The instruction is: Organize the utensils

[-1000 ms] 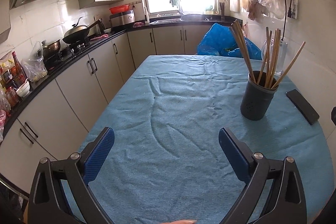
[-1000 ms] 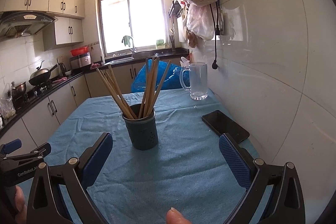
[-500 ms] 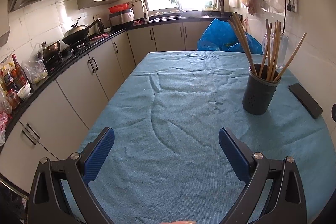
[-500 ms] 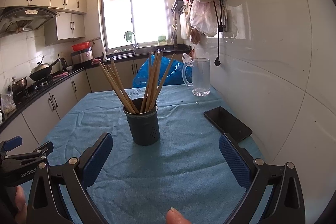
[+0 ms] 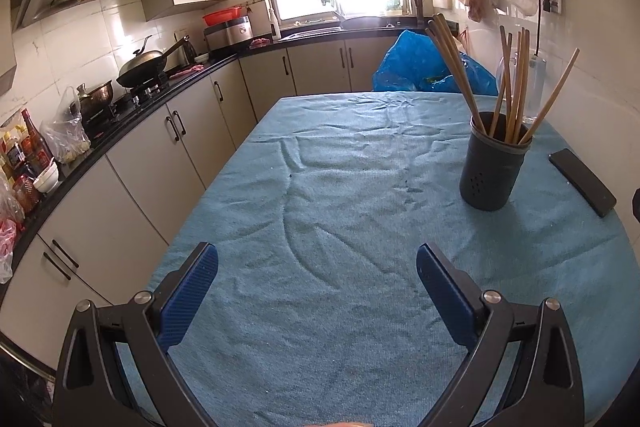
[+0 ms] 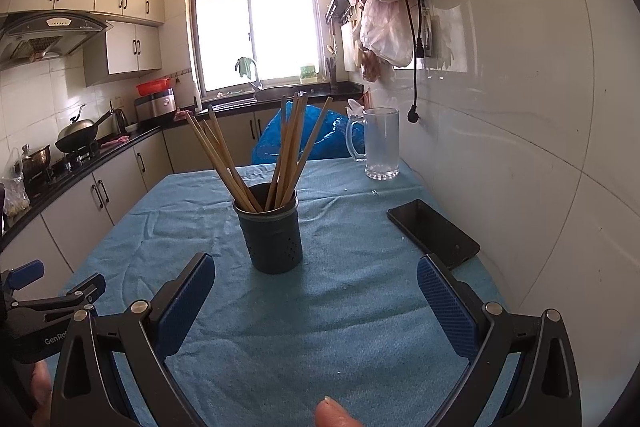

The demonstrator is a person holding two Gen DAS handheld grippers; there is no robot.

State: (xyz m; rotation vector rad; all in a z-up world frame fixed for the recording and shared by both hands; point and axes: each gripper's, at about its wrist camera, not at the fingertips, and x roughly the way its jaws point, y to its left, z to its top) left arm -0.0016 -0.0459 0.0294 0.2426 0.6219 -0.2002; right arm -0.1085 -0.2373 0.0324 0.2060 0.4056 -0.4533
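Your left gripper (image 5: 317, 269) and right gripper (image 6: 316, 279) both gape wide, empty; the chopsticks (image 6: 286, 147) stand in the holder (image 6: 272, 231) at frame centre.

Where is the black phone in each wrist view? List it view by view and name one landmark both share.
Left wrist view: the black phone lies at the far right edge, on the blue cloth, right of the chopstick holder.
Right wrist view: it lies right of centre, near the white wall, right of the holder.
Shared landmark: the dark chopstick holder with wooden chopsticks.
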